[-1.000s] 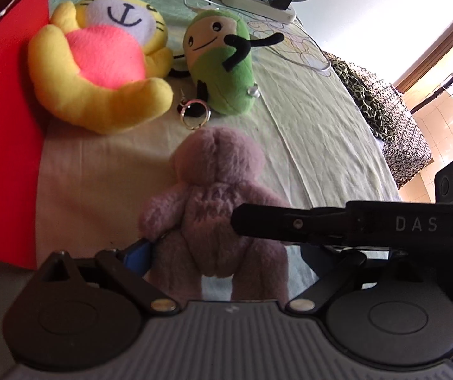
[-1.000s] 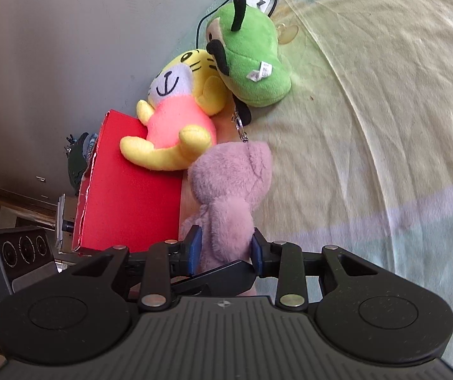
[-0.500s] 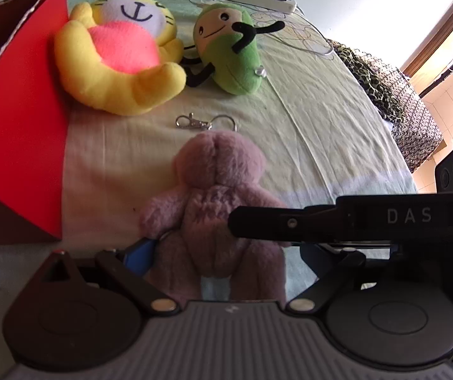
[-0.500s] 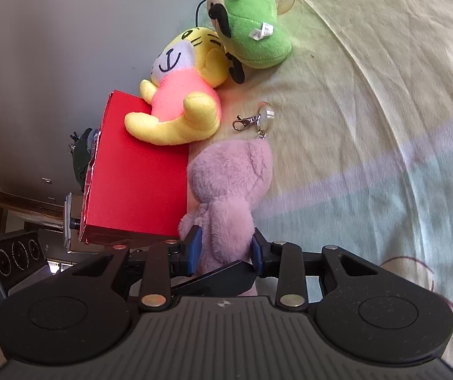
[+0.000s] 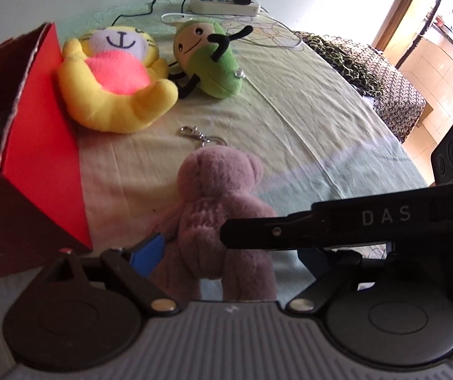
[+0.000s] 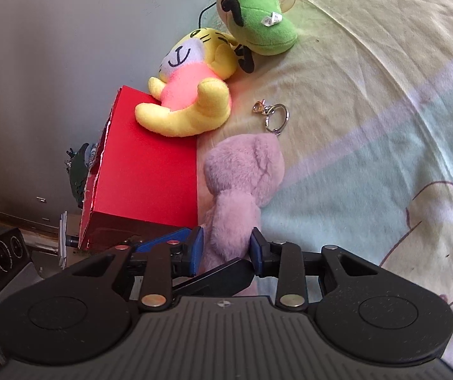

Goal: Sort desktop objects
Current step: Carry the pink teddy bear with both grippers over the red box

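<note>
**Pink bear gripped from both sides above the sheet**

The pink plush bear [image 5: 223,218] hangs upright between both tools, just beside the red box [image 6: 145,171]. The right gripper [image 6: 225,251] clamps its blue pads on the bear's lower body. The left gripper [image 5: 226,250] also presses against the bear, one blue pad at its side; its other finger is hidden. A metal keyring [image 6: 274,117] hangs off the bear's head. Beyond lie a yellow plush [image 5: 115,79] and a green plush [image 5: 209,60] on the pale sheet [image 5: 305,120].
</note>
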`<state>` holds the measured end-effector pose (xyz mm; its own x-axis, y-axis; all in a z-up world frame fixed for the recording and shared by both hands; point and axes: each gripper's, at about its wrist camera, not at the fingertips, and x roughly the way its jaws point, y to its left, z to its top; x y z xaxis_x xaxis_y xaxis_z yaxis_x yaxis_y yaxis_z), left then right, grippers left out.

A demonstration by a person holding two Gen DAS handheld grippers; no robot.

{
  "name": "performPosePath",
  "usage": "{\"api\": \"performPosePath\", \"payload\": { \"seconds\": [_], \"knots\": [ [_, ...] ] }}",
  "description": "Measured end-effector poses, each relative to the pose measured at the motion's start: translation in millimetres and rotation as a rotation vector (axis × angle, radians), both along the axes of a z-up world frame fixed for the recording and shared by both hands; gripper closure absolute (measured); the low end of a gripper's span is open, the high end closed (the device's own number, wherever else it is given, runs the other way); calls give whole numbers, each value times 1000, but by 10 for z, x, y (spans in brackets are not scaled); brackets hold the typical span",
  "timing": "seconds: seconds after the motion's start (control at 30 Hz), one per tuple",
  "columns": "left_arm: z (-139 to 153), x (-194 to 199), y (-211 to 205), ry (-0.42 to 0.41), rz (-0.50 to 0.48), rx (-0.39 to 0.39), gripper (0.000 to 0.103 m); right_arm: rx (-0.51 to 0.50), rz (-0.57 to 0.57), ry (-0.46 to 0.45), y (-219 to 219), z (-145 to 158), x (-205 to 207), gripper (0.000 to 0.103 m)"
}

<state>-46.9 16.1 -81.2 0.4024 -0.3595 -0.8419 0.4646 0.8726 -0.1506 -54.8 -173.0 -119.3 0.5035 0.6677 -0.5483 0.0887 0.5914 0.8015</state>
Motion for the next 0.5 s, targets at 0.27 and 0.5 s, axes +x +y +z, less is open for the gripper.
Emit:
{"api": "performPosePath", "payload": {
  "seconds": [0.27, 0.5],
  "knots": [
    [-9, -10, 399, 35, -65, -45, 11, -1, -93, 0, 347, 1, -196, 73],
    [-199, 4, 578, 73, -148, -68, 8, -53, -197, -37, 552, 17, -347, 69]
  ]
}}
